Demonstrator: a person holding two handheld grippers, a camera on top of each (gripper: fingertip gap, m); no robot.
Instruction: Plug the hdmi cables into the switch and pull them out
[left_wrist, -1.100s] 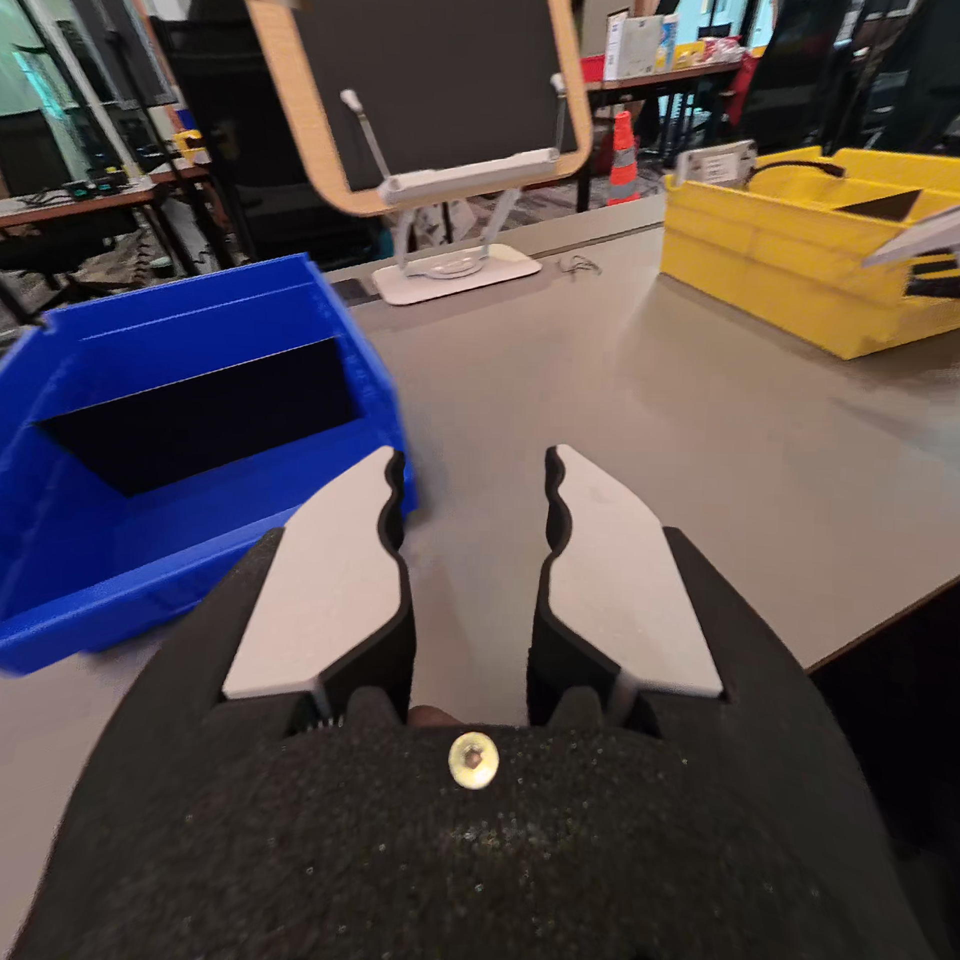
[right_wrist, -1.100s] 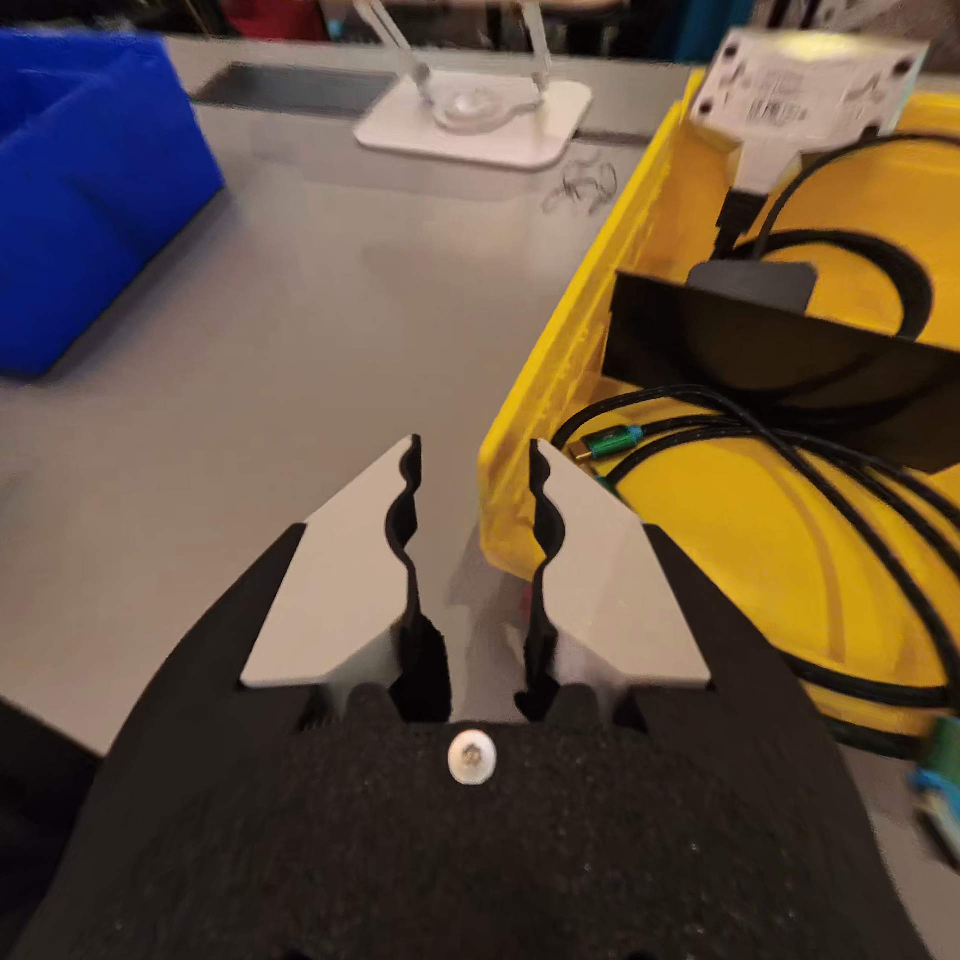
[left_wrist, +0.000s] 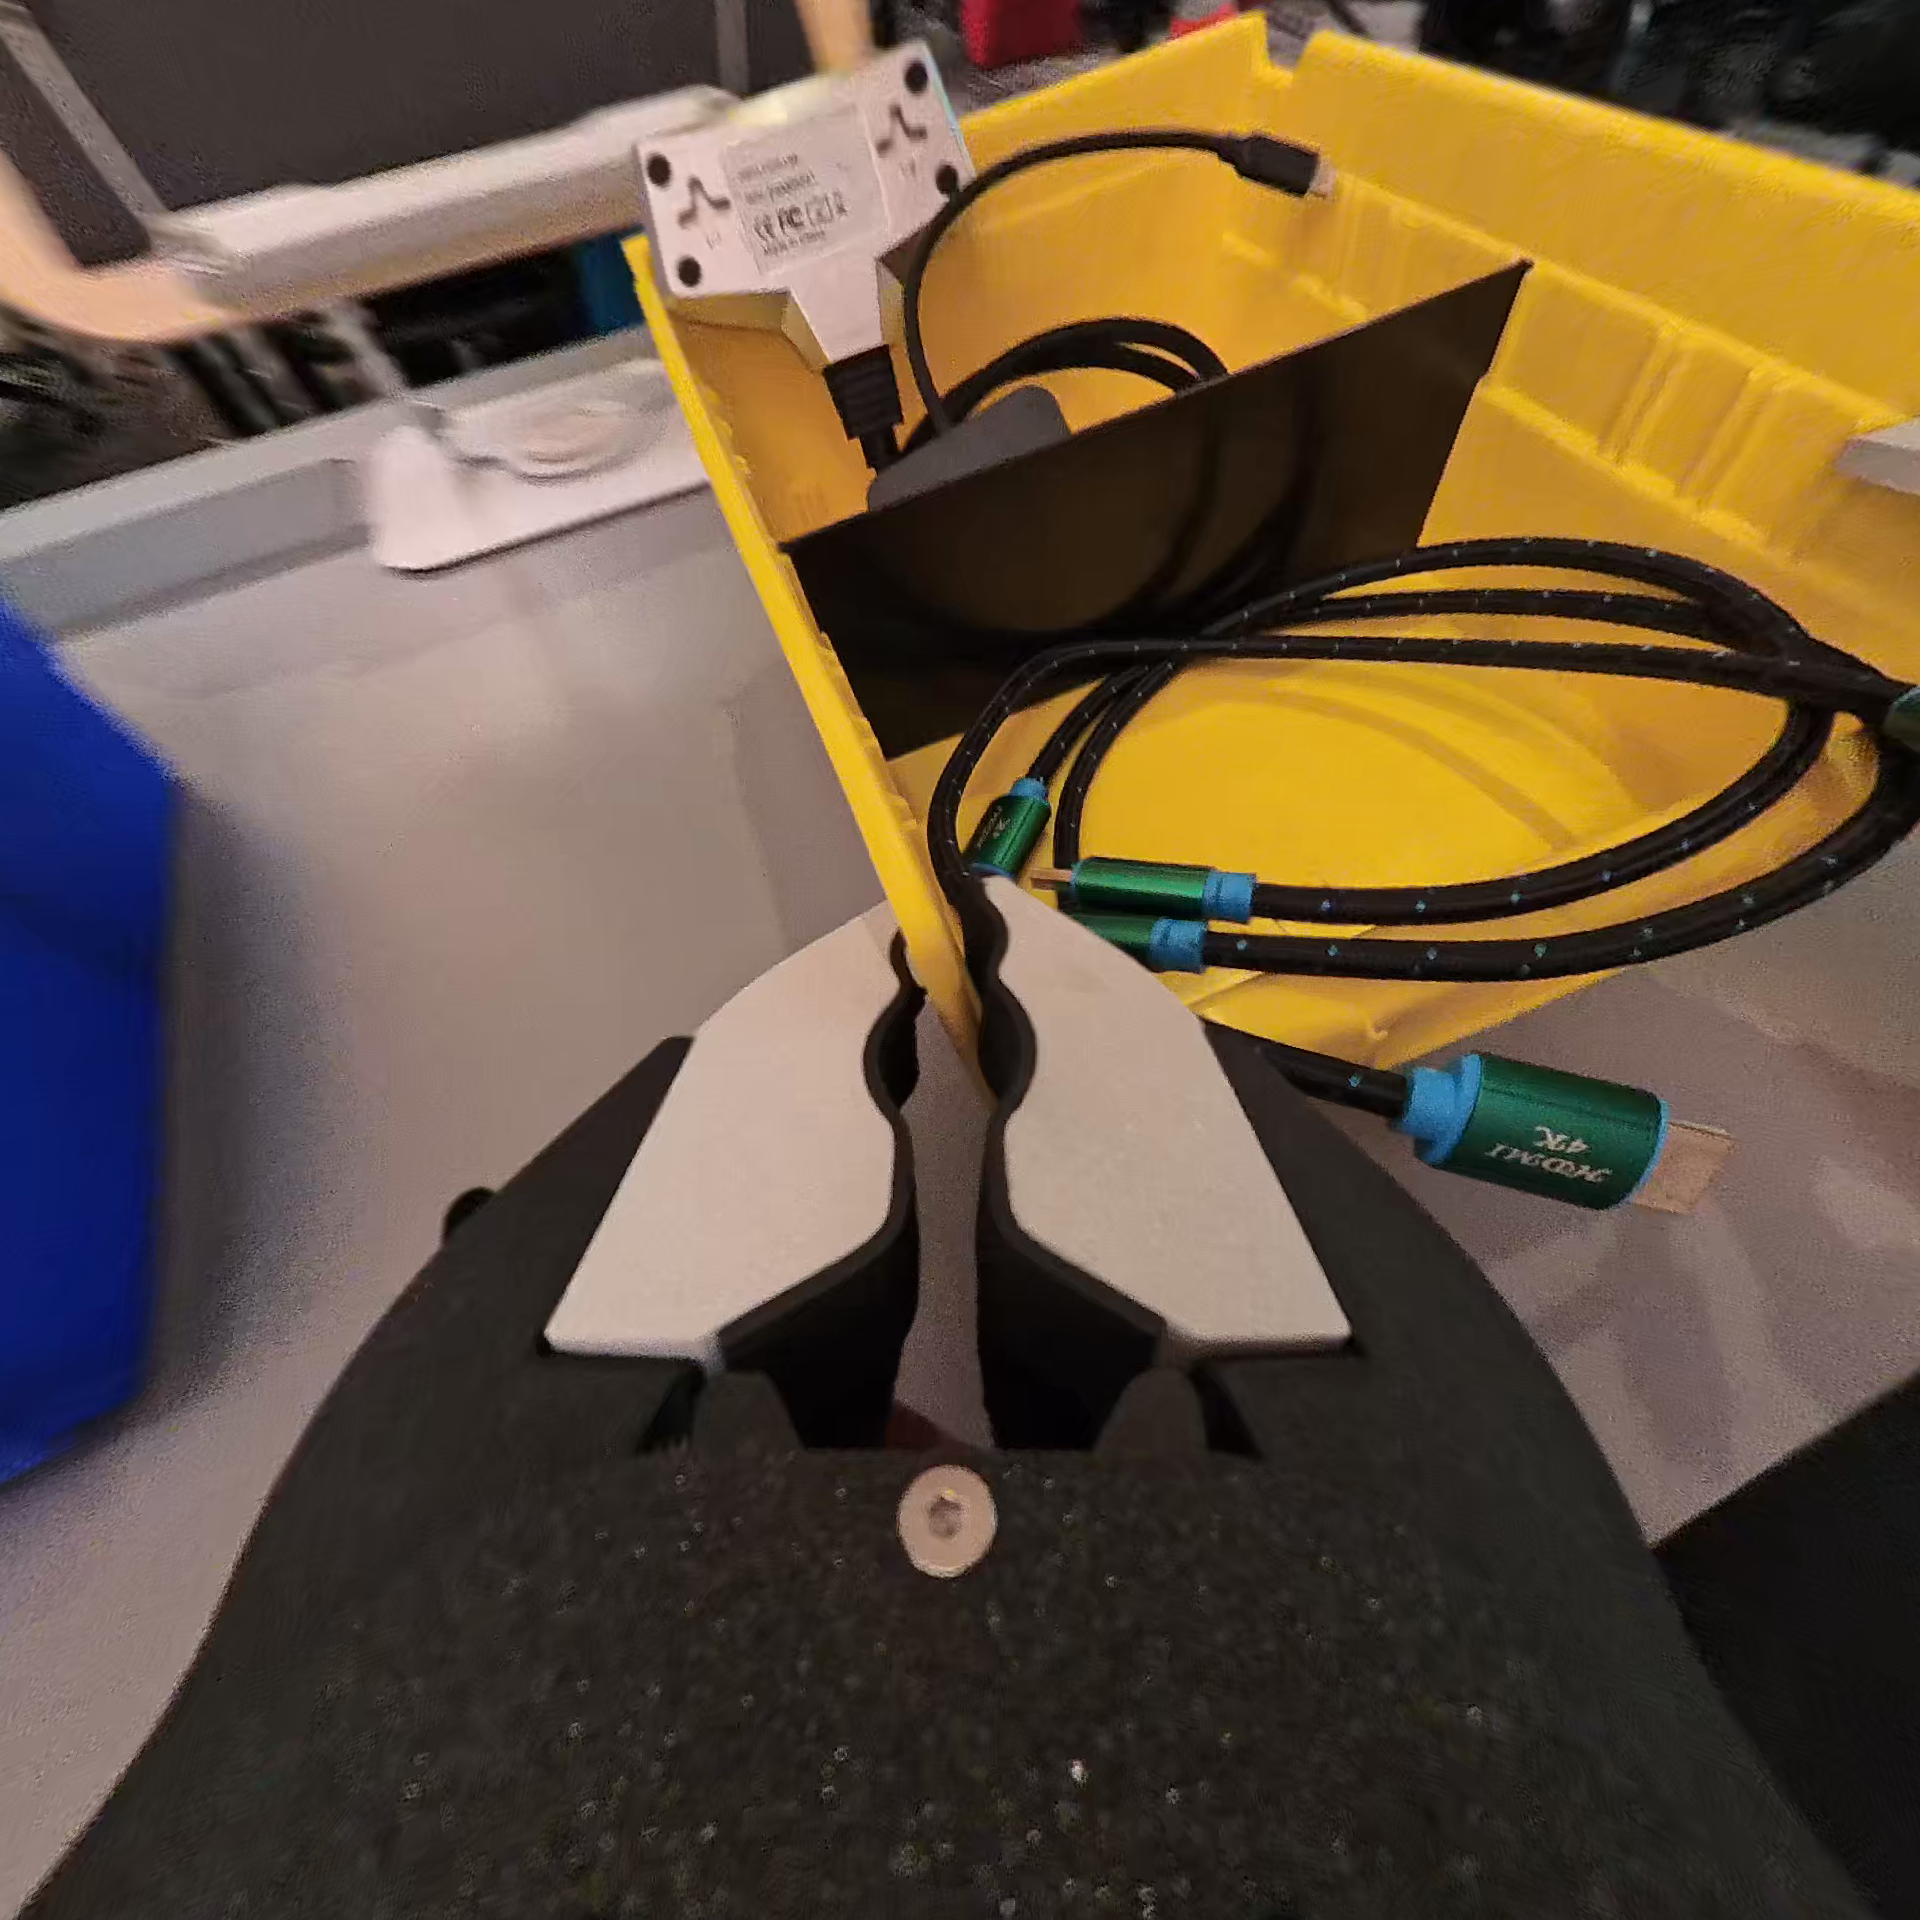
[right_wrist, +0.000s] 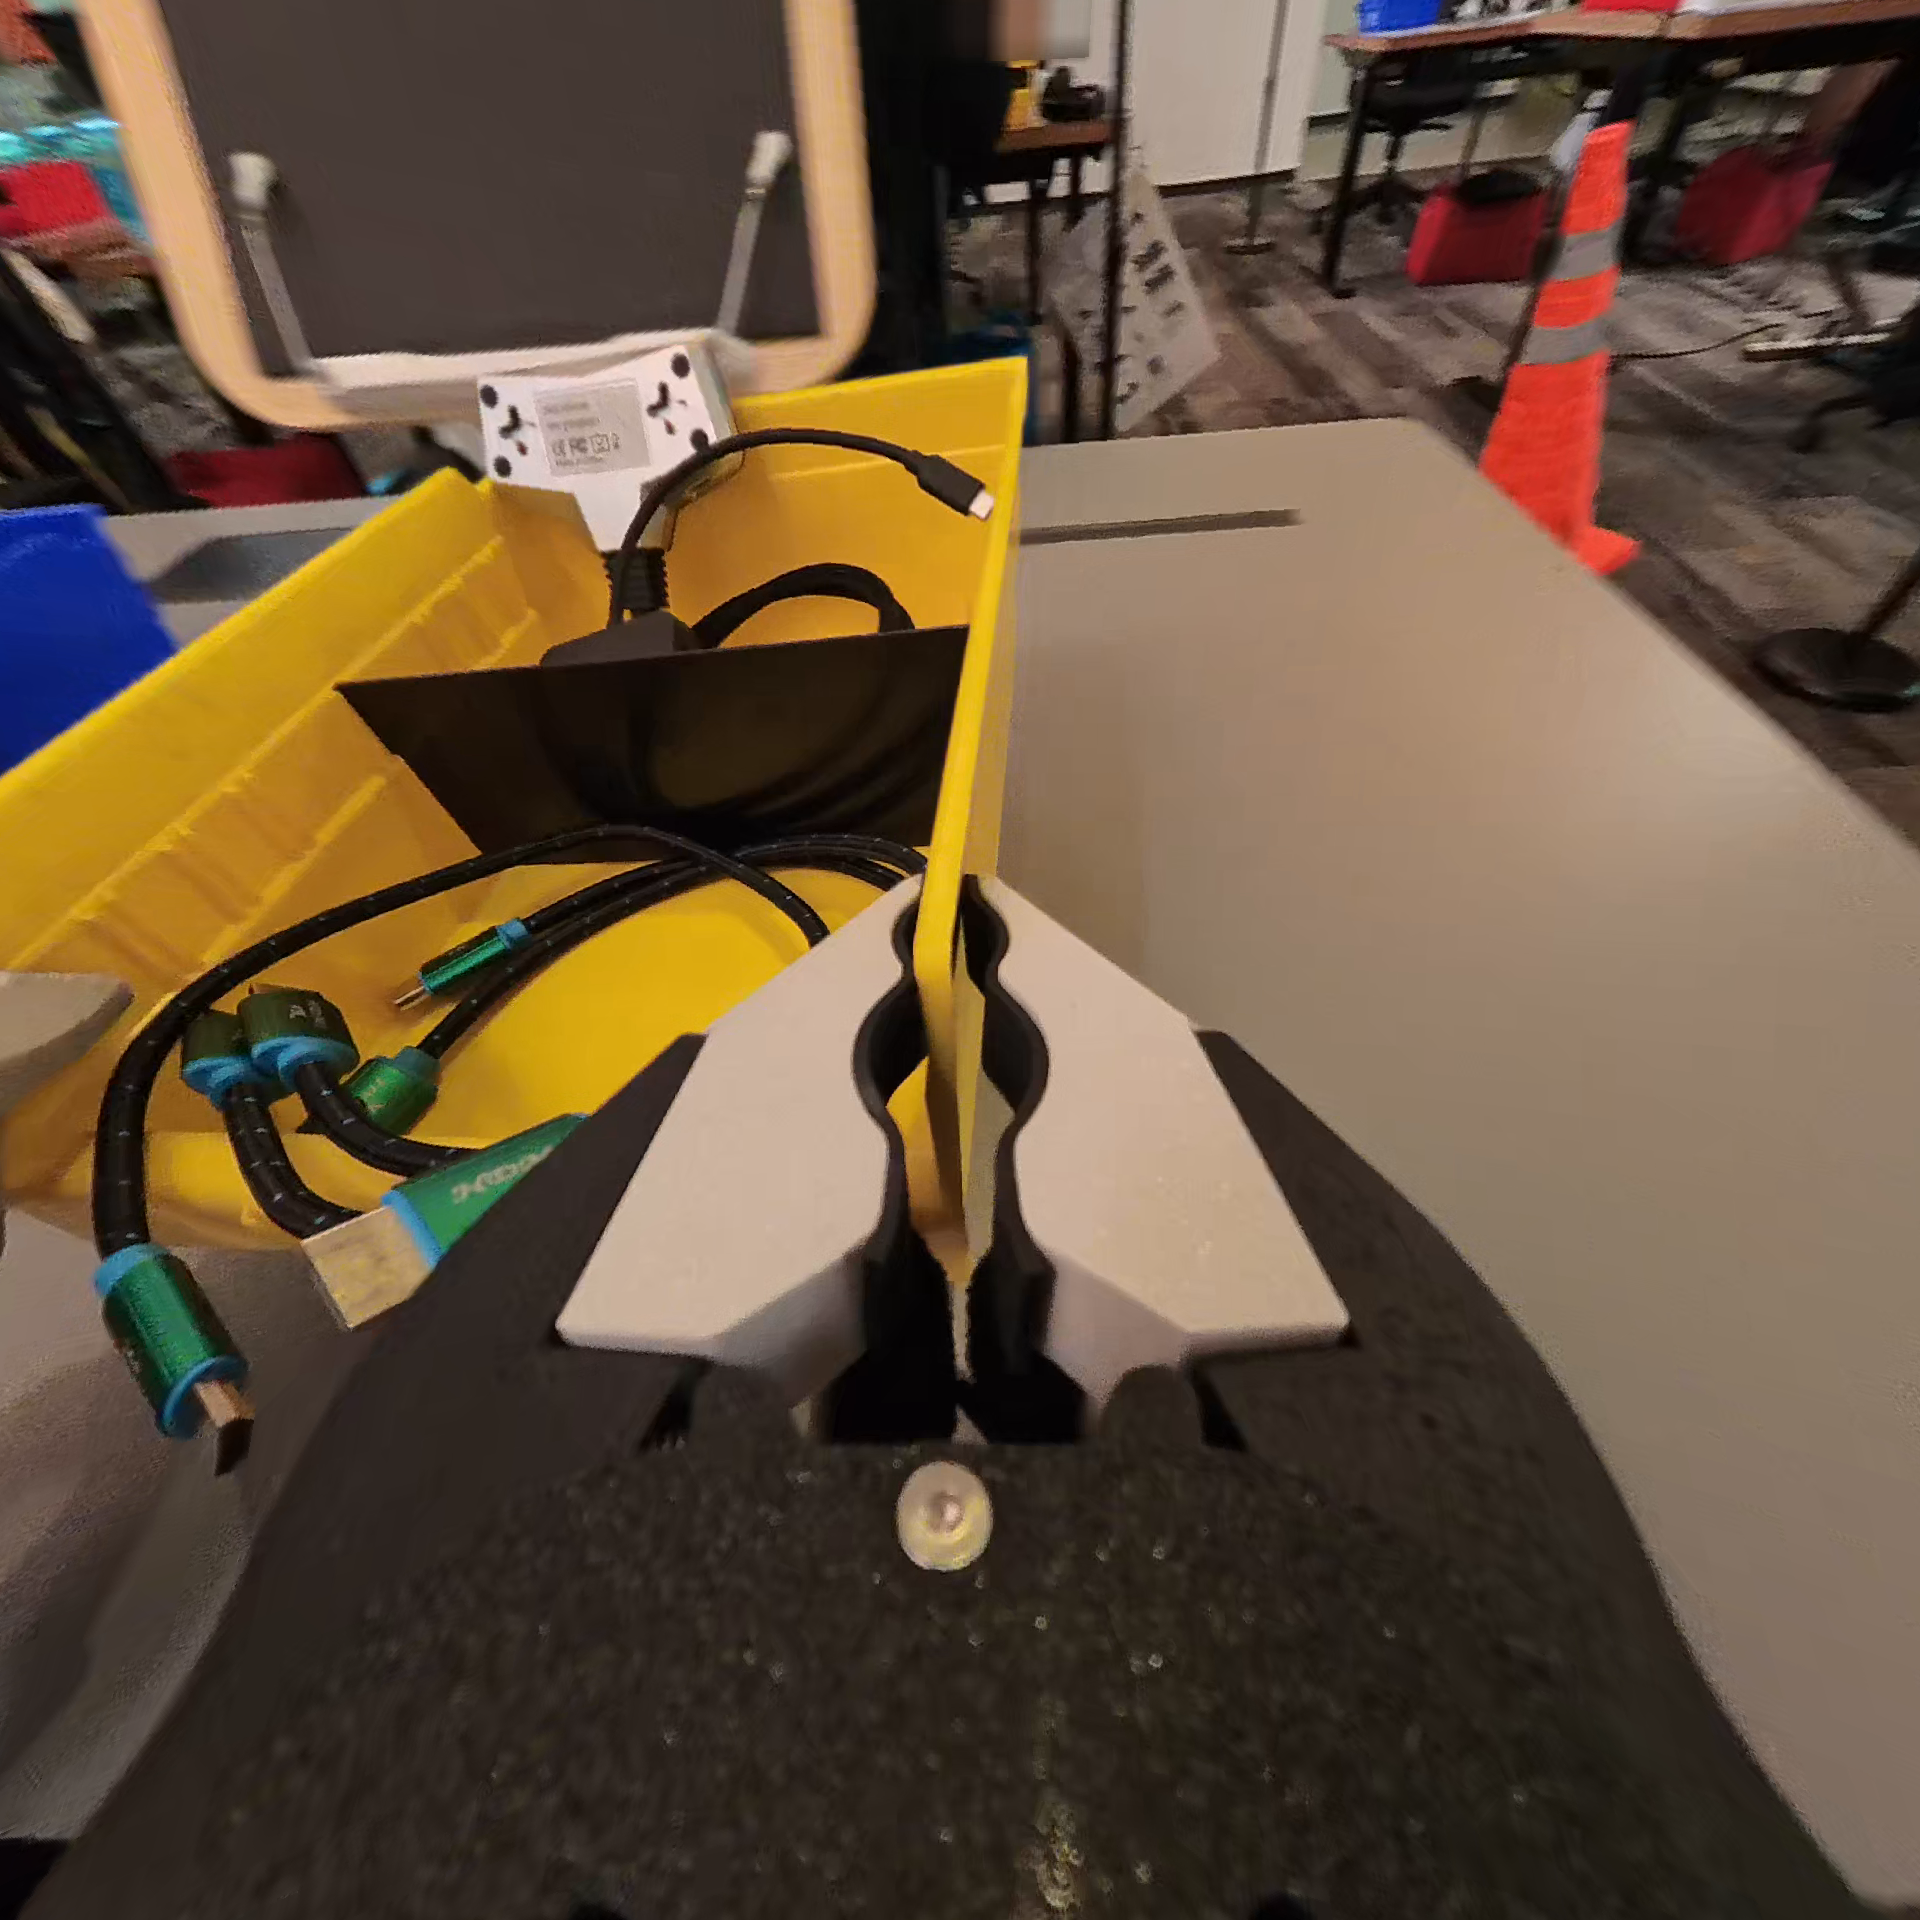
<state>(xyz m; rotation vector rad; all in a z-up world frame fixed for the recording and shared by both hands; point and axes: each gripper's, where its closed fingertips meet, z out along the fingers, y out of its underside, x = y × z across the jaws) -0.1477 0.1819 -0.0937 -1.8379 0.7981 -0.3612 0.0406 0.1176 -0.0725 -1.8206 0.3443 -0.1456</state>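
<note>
A yellow bin (left_wrist: 1558, 208) holds several black braided HDMI cables (left_wrist: 1455, 914) with green plugs. The white switch (left_wrist: 790, 197) leans on its far rim, behind a black divider (left_wrist: 1143, 499). One green plug (left_wrist: 1538, 1132) lies out on the table. My left gripper (left_wrist: 940, 904) is shut on the bin's left wall near the front corner. In the right wrist view, my right gripper (right_wrist: 945, 888) is shut on the right wall of the bin (right_wrist: 208, 727). The switch (right_wrist: 597, 421) and cables (right_wrist: 312, 1091) show there too, with two plugs hanging over the front.
A blue bin (left_wrist: 73, 1039) stands to the left on the grey table (right_wrist: 1455, 935). A wood-framed board on a white stand (right_wrist: 499, 156) is behind the yellow bin. An orange cone (right_wrist: 1558, 343) stands on the floor beyond the table's right side. Left tips to right tips: about 20 centimetres.
Both grippers moved to the yellow bin and shut on its side walls, left on the left wall and right on the right. Both were open and empty before.
</note>
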